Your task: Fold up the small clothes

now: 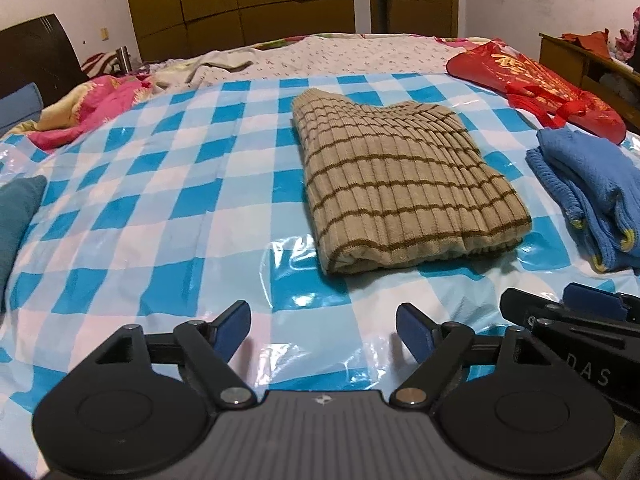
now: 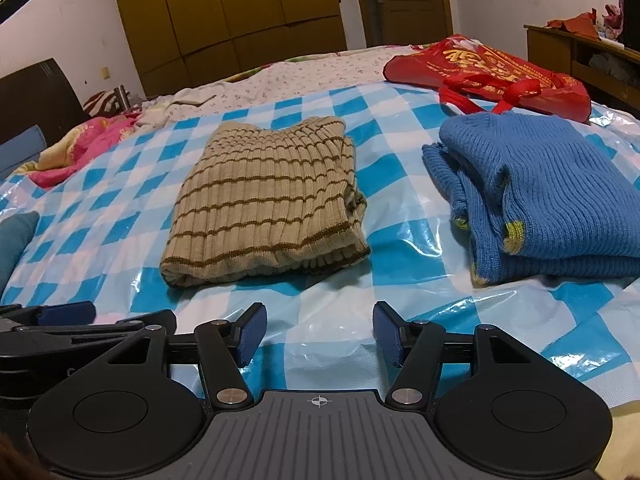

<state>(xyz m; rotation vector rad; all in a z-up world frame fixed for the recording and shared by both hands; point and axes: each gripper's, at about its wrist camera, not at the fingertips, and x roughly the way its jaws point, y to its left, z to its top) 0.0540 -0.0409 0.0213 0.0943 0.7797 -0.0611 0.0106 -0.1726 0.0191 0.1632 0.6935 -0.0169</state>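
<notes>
A beige ribbed sweater with brown stripes (image 1: 400,184) (image 2: 268,200) lies folded into a rectangle on the blue-and-white checked plastic sheet (image 1: 160,208) (image 2: 408,248). To its right sits a folded blue knit sweater (image 1: 592,200) (image 2: 552,200) with yellow-green trim. My left gripper (image 1: 324,332) hovers near the sheet's front edge, short of the beige sweater, open with nothing between its blue pads. My right gripper (image 2: 320,332) is beside it on the right, also open and empty. Each gripper shows at the edge of the other's view.
A red gift bag (image 1: 536,84) (image 2: 492,68) lies at the far right of the bed. Pink floral bedding (image 1: 92,108) is bunched at the left, a floral sheet (image 1: 320,56) beyond. A teal cushion (image 1: 16,216) sits at the left edge. A wardrobe (image 1: 240,0) and door stand behind.
</notes>
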